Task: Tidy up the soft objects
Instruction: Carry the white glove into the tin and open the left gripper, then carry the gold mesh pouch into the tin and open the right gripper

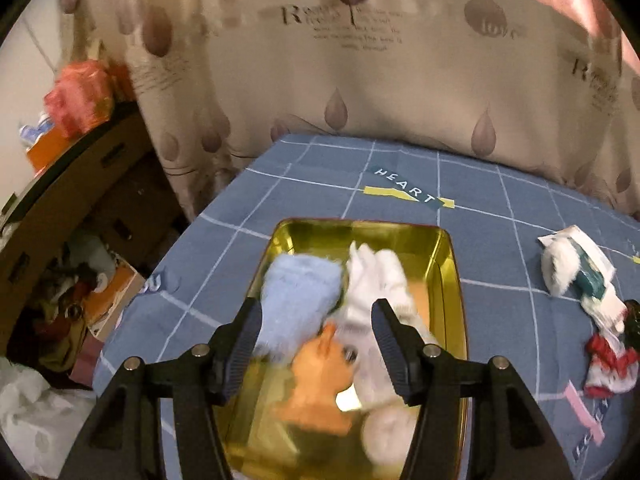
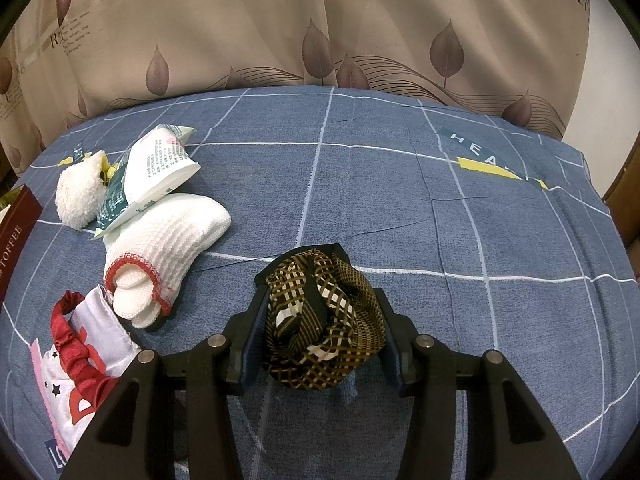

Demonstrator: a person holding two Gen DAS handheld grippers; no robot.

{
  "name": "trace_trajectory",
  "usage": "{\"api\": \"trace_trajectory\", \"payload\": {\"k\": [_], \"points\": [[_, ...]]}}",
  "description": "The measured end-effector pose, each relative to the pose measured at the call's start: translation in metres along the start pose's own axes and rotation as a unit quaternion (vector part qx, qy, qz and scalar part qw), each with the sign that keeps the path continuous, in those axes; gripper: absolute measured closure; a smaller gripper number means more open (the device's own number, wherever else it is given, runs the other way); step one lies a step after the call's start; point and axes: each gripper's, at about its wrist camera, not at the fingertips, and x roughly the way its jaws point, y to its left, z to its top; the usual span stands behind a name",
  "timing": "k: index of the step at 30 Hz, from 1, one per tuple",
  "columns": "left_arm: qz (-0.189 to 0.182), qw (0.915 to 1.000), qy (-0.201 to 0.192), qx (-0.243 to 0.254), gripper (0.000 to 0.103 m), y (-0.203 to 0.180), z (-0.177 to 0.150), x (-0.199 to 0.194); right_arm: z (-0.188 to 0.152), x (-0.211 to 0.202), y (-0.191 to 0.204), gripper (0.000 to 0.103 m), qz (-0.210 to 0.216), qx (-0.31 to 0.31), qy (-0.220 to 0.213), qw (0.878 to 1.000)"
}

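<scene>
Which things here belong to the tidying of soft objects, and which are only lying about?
For the job:
- gold tin
- blue sock
- white glove
- plaid cloth, in right gripper
- left gripper, open

Lying about:
- curtain
- cardboard box
- tissue pack

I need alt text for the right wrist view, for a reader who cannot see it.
The right gripper holds a brown checked cloth between its fingers above a blue bedsheet. To the left lie a white sock, a packet and a white pompom.
</scene>
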Motion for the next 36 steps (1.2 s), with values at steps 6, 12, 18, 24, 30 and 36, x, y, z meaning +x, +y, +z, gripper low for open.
{"api": "trace_trajectory", "payload": {"k": [6,12,18,24,30,36], "points": [[0.025,0.9990,-0.024,-0.027,0.045,0.026,-0.041,-0.028,0.000,0.000,0.001,0.057,-0.001,-0.001,0.000,1.000],[0.038,0.9980,-0.031,-0.041,0.045,0.049,-0.074,-0.043,0.000,0.000,-0.001,0.059,0.000,0.000,-0.001,1.000],[0.006,0.9986,-0.028,-0.045,0.045,0.066,-0.096,-0.051,0.000,-0.001,0.001,0.062,-0.008,-0.008,-0.003,1.000],[0.002,0.9990,-0.042,-0.017,0.045,0.067,-0.097,-0.051,0.002,-0.013,0.005,0.065,-0.022,0.007,-0.009,1.000],[-0.011,0.9991,-0.019,-0.037,0.045,0.073,-0.094,-0.045,0.018,-0.042,0.012,0.065,-0.024,0.021,-0.032,0.999],[-0.001,0.9988,-0.018,-0.044,0.045,0.078,-0.093,-0.046,0.041,-0.076,0.060,0.065,0.025,-0.006,-0.057,0.998]]}}
